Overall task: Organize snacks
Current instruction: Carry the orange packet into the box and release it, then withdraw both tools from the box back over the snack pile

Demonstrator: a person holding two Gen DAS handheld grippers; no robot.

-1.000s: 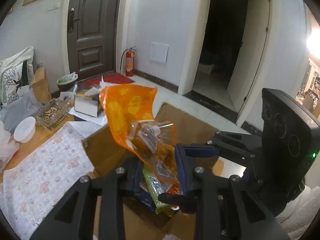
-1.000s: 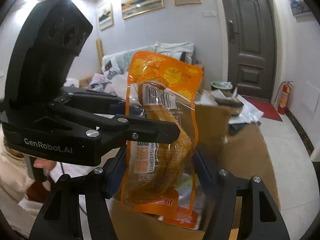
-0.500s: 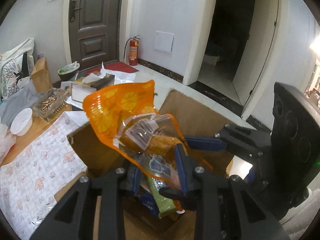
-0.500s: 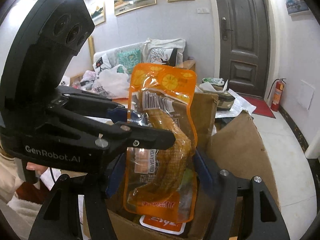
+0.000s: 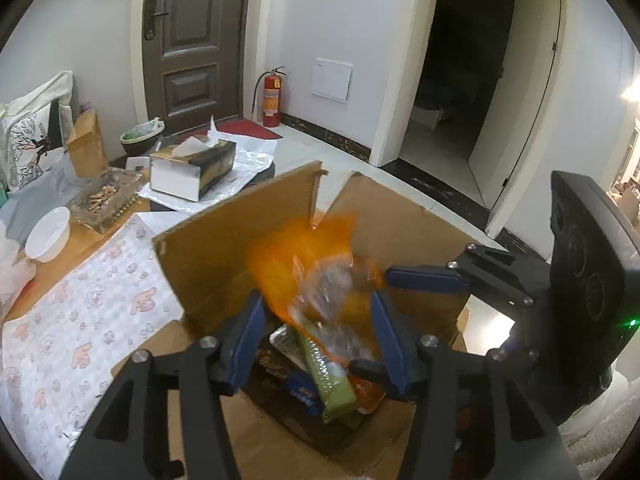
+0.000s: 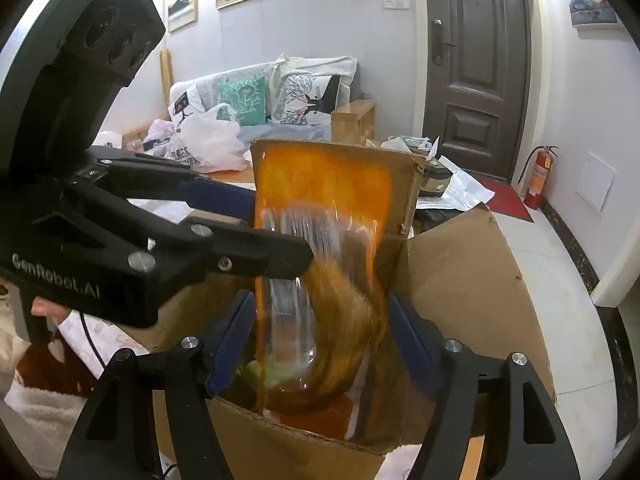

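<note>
An orange snack bag point(image 5: 316, 280) is blurred with motion, dropping into an open cardboard box point(image 5: 240, 248). It hangs between the spread fingers of my left gripper point(image 5: 316, 336) and touches neither pad. My right gripper point(image 6: 320, 340) is open too, with the blurred bag point(image 6: 324, 272) between its fingers. The other gripper's blue-padded fingers point(image 5: 424, 280) reach in from the right in the left wrist view. A green packet point(image 5: 328, 376) and other snacks lie in the box.
A tissue box point(image 5: 192, 168), a tray of snacks point(image 5: 104, 200) and a white bowl point(image 5: 48, 232) sit on the table with its patterned cloth point(image 5: 80, 312). A sofa with cushions point(image 6: 260, 96) and plastic bags stands behind. The floor, a door and a fire extinguisher point(image 5: 272, 96) lie beyond.
Both grippers lowered toward the box and opened. The orange bag, held before, has been let go and is falling into the box.
</note>
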